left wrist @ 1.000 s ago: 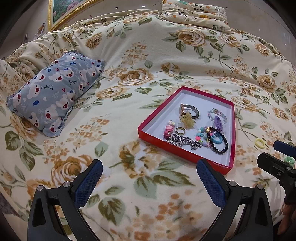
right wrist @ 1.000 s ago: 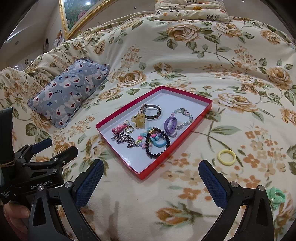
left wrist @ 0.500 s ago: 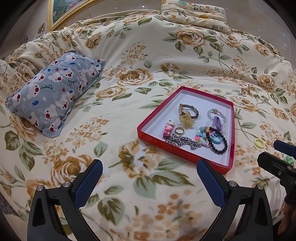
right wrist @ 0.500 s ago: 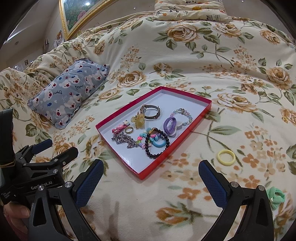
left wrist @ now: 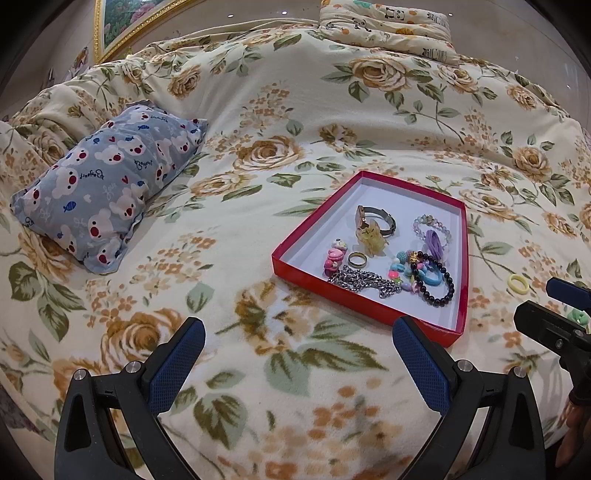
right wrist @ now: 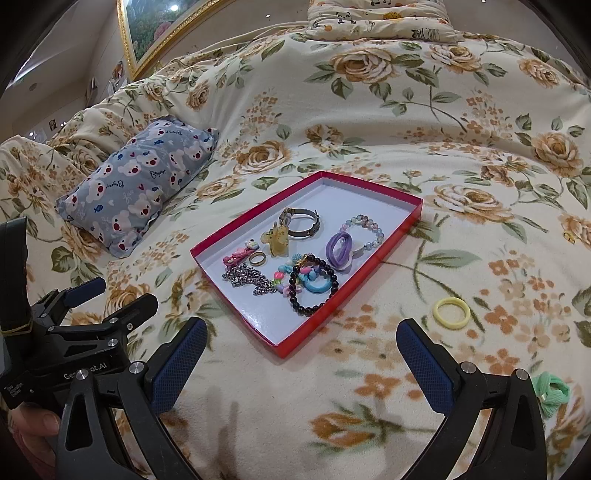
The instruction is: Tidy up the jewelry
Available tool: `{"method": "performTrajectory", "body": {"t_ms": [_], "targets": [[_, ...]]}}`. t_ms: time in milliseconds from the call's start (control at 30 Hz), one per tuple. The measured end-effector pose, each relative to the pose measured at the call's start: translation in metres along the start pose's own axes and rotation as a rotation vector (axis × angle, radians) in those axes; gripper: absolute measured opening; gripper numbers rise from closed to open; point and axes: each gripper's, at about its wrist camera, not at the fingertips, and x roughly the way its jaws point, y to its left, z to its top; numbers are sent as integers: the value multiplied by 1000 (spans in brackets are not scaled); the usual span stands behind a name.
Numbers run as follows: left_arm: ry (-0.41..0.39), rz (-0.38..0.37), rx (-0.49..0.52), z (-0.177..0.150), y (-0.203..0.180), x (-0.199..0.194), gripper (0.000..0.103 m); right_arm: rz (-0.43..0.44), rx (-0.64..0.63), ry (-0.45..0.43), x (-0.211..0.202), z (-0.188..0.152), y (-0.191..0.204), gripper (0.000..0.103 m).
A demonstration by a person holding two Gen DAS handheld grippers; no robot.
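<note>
We log a red tray (right wrist: 354,293) of bracelets and chains on the floral bedspread (right wrist: 369,110), a yellow ring (right wrist: 451,313) and a green scrunchie (right wrist: 552,393) lying right of it, our left gripper (left wrist: 297,363) and right gripper (right wrist: 301,365) both spread wide, holding nothing.

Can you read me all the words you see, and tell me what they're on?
"Gen...ot.AI", middle letters hidden by a screw: on the left gripper.
Small white print beside it: too tiny to read.
Writing on the bear pillow: upside down and blurred.
Label on the panda quilt: unreadable.

Tray (right wrist: 373,266) holds jewelry; hair tie (right wrist: 451,313) lies right
</note>
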Motion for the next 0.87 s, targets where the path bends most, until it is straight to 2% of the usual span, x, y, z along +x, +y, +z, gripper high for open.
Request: {"method": "performTrajectory", "body": {"t_ms": [867], "targets": [[30,-18,12,8,-5,19,102,4,22,20,12,0,-5,103]]}}
